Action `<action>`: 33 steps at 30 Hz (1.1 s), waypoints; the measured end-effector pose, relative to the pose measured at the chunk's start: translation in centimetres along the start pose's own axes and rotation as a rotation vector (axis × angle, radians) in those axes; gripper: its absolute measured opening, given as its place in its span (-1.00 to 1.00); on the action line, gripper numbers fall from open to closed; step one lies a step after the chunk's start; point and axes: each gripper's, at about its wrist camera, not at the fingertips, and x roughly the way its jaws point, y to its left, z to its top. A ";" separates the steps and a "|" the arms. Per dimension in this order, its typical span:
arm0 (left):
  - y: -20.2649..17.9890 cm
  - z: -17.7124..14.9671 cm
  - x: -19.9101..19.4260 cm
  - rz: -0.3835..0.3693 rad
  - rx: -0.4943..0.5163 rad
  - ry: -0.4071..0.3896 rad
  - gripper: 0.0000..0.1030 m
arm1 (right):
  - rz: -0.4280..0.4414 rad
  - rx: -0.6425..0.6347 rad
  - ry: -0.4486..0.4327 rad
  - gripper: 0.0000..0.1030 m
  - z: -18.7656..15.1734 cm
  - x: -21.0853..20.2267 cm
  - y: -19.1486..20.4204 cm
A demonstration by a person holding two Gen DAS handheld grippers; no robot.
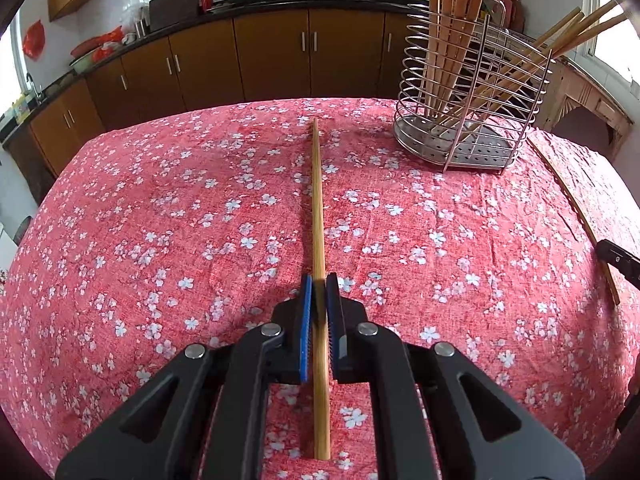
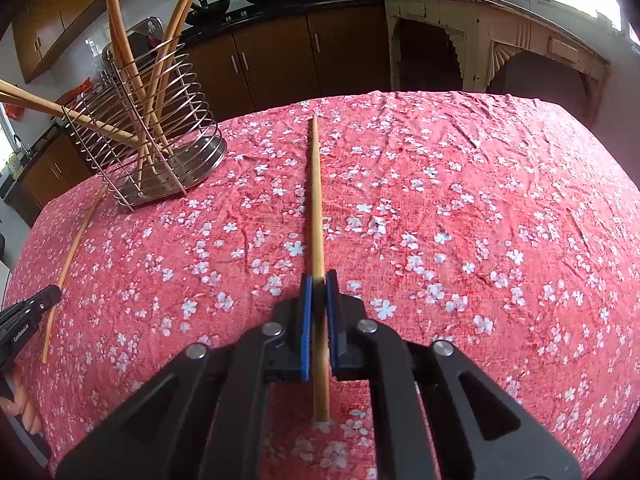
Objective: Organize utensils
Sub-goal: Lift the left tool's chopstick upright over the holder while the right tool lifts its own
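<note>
Jaws of the left gripper (image 1: 319, 280) clenched one chopstick (image 1: 318, 200); the right gripper (image 2: 319, 278) clenched another chopstick (image 2: 316, 200), both above the desk (image 1: 160, 220) near the wire holder (image 1: 472, 92).

A matt red cloth (image 1: 160, 220) with white blossoms, slightly wrinkled, covered the table. The rack (image 1: 472, 92) was shiny wire metal with a perforated steel base. The chopsticks (image 1: 448, 40) looked like smooth pale wood. The grippers' arms were matt black plastic, their pads (image 1: 306, 320) blue and ribbed.
</note>
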 end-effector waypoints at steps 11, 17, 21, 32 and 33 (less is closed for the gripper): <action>0.0 0.0 0.1 -0.003 -0.007 0.000 -0.84 | 0.002 0.003 0.000 -0.84 0.0 0.0 0.1; 0.4 0.0 0.1 -0.017 -0.018 -0.001 -0.84 | 0.005 0.005 0.000 -0.84 0.0 0.1 0.0; 0.5 0.0 0.1 -0.021 -0.023 -0.001 -0.84 | 0.007 0.006 0.000 -0.84 0.0 0.1 -0.1; 0.6 -0.5 -0.3 0.011 -0.061 0.000 -0.84 | -0.004 -0.025 0.003 -0.84 0.2 0.3 0.2; 0.7 -0.5 -0.4 0.008 -0.069 0.000 -0.84 | 0.005 -0.019 0.003 -0.84 0.2 0.3 0.1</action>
